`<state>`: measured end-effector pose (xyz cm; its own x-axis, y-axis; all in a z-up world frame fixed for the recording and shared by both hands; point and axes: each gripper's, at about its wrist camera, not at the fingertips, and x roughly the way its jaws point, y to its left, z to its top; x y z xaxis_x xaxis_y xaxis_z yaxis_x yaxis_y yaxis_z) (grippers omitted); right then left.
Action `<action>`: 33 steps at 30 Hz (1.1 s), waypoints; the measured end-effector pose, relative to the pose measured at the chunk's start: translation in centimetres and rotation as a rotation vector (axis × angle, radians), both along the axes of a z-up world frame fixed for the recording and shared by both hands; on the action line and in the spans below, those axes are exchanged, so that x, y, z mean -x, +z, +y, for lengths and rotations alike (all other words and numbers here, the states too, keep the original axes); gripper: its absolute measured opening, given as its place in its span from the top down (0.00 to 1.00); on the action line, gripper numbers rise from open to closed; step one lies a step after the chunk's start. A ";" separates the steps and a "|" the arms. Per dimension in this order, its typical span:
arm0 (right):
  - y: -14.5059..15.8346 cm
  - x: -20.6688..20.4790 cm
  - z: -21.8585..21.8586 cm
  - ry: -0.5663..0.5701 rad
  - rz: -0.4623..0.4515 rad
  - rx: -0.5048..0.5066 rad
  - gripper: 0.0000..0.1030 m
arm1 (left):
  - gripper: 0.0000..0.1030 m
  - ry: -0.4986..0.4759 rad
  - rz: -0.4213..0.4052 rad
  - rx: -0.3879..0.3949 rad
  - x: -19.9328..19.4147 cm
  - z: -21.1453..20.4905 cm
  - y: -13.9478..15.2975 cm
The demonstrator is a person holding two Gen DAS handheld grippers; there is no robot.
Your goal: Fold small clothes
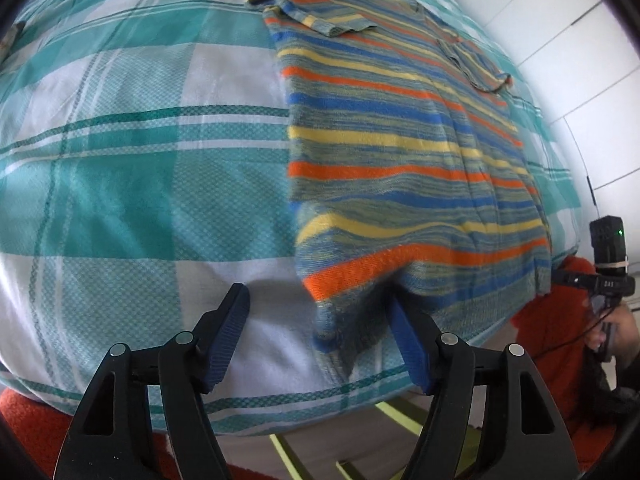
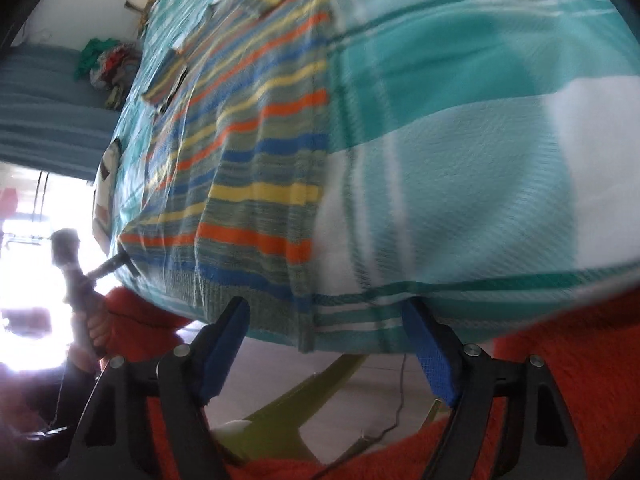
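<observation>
A small striped knit sweater [image 1: 404, 148] in blue, yellow, orange and grey lies flat on a teal-and-white checked cloth [image 1: 120, 152]. Its hem hangs over the near edge. My left gripper [image 1: 316, 304] is open, its jaws straddling the hem's lower left corner; the right blue pad [image 1: 404, 336] lies under the hem. The sweater shows blurred in the right wrist view [image 2: 256, 168]. My right gripper [image 2: 326, 316] is open at the table edge, around the hem's right corner. The other hand-held gripper [image 1: 610, 260] shows at the right in the left wrist view.
The checked cloth [image 2: 480, 140] covers the whole table. A yellow-green frame [image 2: 304, 404] stands below the table edge. A pile of coloured clothes [image 2: 108, 64] lies on a blue striped surface at the far left. The person wears an orange garment [image 2: 580, 360].
</observation>
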<state>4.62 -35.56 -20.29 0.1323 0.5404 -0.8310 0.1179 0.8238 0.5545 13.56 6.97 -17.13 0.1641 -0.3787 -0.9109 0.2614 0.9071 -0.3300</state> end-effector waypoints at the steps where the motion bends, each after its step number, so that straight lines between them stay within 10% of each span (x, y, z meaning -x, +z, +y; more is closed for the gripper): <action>1: -0.3 -0.2 0.6 0.022 0.002 -0.011 0.41 | 0.52 -0.007 0.004 0.018 -0.3 0.0 -0.1; 2: -0.4 -0.4 0.7 0.030 0.005 -0.011 0.53 | 0.78 -0.017 0.027 0.041 -0.4 -0.1 -0.3; 4: -0.3 -0.3 0.4 0.013 0.017 -0.036 0.96 | 0.94 -0.033 0.089 0.089 -0.4 -0.1 -0.5; 9: 3.6 1.2 -1.0 0.028 -0.018 0.007 0.96 | 0.90 -0.180 0.062 0.047 2.5 -0.4 1.8; 12: 4.3 0.8 -1.3 0.035 -0.038 0.038 0.96 | 0.47 -0.161 0.056 0.028 2.3 0.0 1.2; 17: 2.7 0.3 -2.2 0.000 -0.025 0.013 0.86 | 0.40 -0.056 0.065 0.129 1.1 1.8 0.7; 19: 2.0 0.5 -2.6 -0.023 -0.017 -0.041 0.63 | 0.42 -0.038 0.073 0.154 0.9 2.0 0.4; 22: 0.2 0.2 -1.7 -0.003 0.018 -0.071 0.62 | 0.96 -0.062 0.158 0.176 0.8 1.0 -1.1; 24: 0.0 0.4 -1.4 0.013 0.038 -0.053 0.95 | 0.97 -0.065 0.175 0.150 1.2 0.2 -1.1; 33: 3.5 0.8 -1.1 0.095 0.062 0.052 0.97 | 0.97 -0.165 0.223 0.033 1.5 1.5 0.2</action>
